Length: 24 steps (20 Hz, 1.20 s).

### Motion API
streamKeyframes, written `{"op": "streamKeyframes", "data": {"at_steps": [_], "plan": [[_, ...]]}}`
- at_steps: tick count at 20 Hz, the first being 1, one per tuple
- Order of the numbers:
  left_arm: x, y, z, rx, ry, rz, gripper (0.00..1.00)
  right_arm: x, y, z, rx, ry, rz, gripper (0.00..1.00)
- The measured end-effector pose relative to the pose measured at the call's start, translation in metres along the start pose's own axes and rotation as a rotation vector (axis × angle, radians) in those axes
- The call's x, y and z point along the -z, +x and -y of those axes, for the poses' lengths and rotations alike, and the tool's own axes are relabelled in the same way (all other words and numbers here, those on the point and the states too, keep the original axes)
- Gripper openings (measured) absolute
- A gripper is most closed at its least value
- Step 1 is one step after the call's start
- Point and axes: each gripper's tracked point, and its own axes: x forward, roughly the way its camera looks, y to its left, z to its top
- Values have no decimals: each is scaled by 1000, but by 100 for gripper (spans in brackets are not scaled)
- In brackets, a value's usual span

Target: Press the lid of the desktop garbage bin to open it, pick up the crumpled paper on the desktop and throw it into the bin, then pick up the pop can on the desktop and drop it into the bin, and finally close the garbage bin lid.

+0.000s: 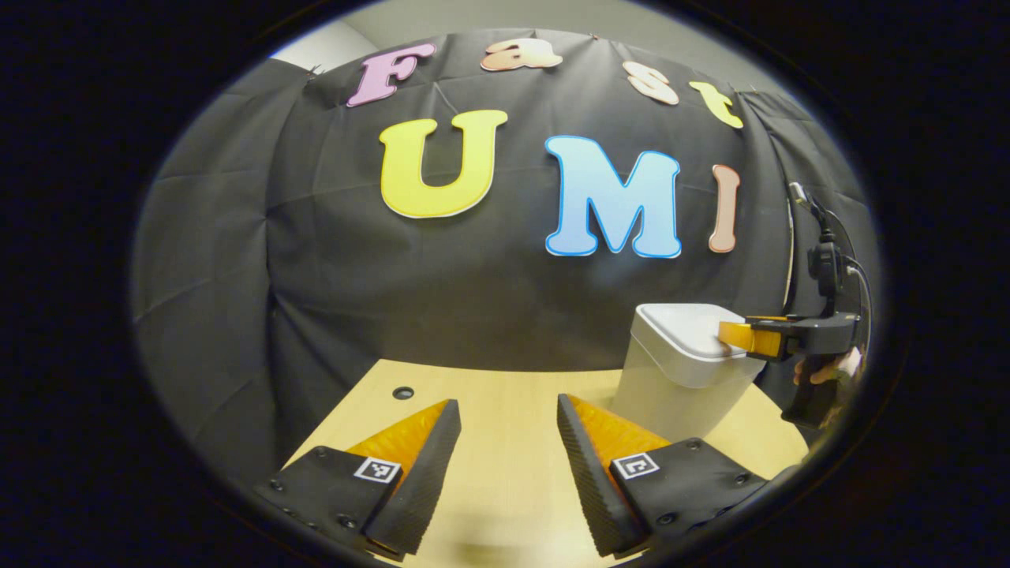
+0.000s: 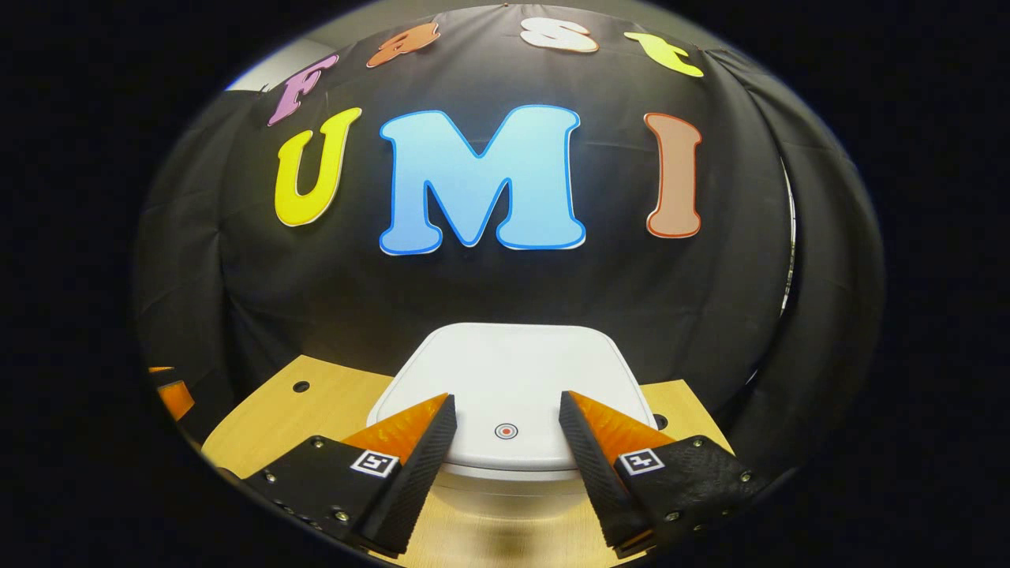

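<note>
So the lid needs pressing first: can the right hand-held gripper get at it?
Probably yes: the right hand-held gripper hangs open just over the closed lid, nothing between them.

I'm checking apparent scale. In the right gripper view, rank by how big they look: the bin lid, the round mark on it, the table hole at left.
1. bin lid
2. table hole
3. round mark, about alike in size to the hole, so that order is unsure.

Bare desk ahead of the left gripper – open path; bin with shut lid blocks the right side, right gripper over its lid edge.
</note>
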Motion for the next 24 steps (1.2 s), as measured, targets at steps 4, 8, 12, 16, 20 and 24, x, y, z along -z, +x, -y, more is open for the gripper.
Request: {"op": "streamKeyframes", "data": {"at_steps": [4, 8, 12, 16, 20, 24], "plan": [[1, 1, 1, 9, -2, -6, 83, 4, 0, -1, 7, -12, 39, 86], [4, 1, 1, 13, 1, -14, 84, 6, 0, -1, 7, -9, 81, 87], [6, 4, -2, 15, -9, -18, 83, 10, 0, 0, 6, 14, 80, 87], [5, 3, 0, 14, 0, -11, 84, 8, -1, -1, 18, 9, 93, 87], [4, 3, 2, 23, 10, -7, 84, 5, -1, -1, 15, 17, 99, 86], [-4, 0, 5, 27, 21, 12, 84, 2, -3, 0, 18, 38, 89, 86]]}}
